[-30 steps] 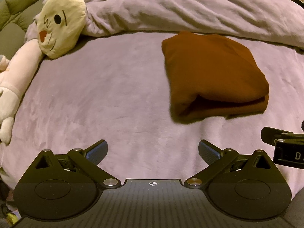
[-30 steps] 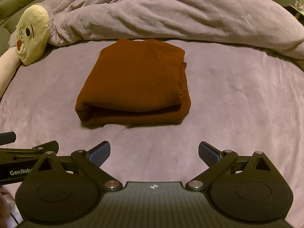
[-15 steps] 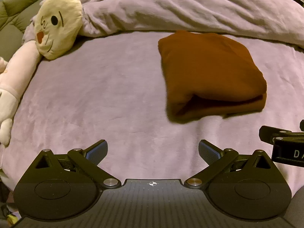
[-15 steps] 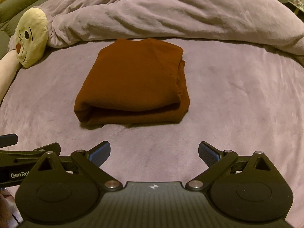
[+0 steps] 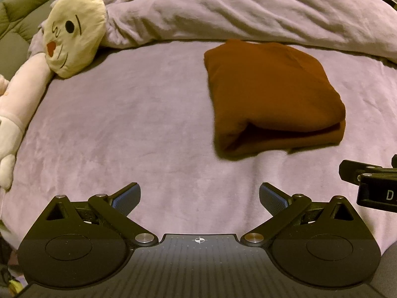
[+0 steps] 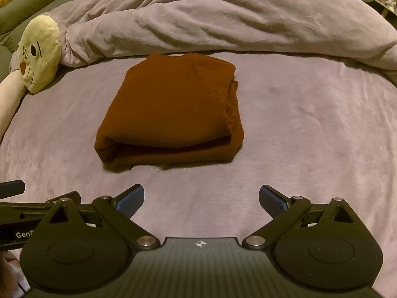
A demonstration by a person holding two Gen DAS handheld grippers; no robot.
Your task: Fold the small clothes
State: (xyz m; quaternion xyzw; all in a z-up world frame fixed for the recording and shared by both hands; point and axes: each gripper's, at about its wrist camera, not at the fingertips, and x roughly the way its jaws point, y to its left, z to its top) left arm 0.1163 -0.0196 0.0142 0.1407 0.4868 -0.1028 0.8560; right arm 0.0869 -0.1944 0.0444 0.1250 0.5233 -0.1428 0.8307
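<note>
A brown garment (image 5: 270, 94) (image 6: 171, 106) lies folded into a thick rectangle on the lilac bed cover (image 5: 129, 129) (image 6: 310, 124), its layered open edge facing me. My left gripper (image 5: 199, 196) hovers open near the bed's front, left of the garment and clear of it, nothing between its blue pads. My right gripper (image 6: 201, 198) is open too, a short way in front of the garment's near edge, empty. Each gripper's side shows at the edge of the other's view.
A bunched lilac duvet (image 6: 223, 19) runs across the back of the bed, just behind the garment. A cream plush toy (image 5: 74, 42) (image 6: 37, 52) with a long pale body lies along the left side. A green cushion (image 5: 22, 17) sits far left.
Both grippers have drawn back a little from the folded garment, which now looks slightly farther away. The garment itself has not moved, and both grippers stay open.
</note>
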